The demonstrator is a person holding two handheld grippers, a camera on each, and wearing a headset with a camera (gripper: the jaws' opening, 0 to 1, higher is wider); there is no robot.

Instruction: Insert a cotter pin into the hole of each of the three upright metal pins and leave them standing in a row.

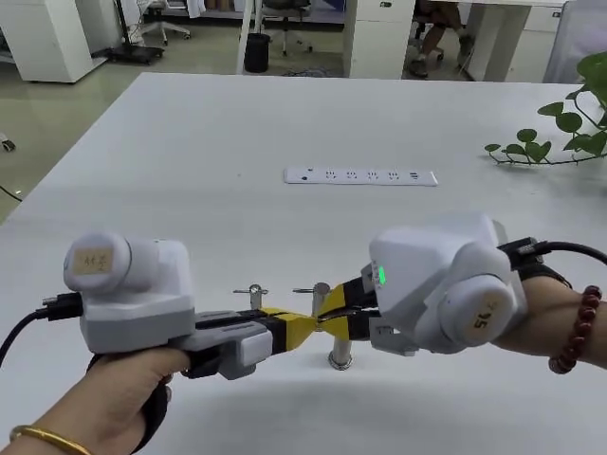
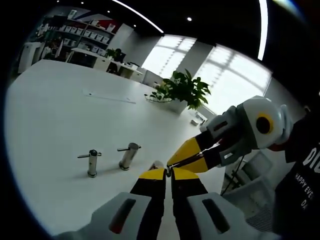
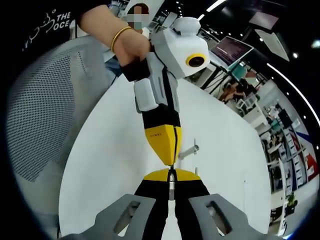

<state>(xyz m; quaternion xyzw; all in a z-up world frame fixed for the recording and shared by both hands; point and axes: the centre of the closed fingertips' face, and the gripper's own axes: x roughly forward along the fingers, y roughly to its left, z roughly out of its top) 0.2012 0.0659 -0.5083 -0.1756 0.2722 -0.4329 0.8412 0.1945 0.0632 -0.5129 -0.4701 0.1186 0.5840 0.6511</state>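
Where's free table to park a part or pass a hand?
Free: bare table between the power strip and the metal pins; also left of the strip. Right of it, open up to the plant. Crowded: near edge, left tool and right tool meet tip to tip by the pins.

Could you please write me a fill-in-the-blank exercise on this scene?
1. Thin cotter pins already cross ___ of the upright metal pins.
2. The left gripper and right gripper meet with ___-tipped fingers.
3. A green leafy plant enters the head view from the ___.
Missing words: two; yellow; right.
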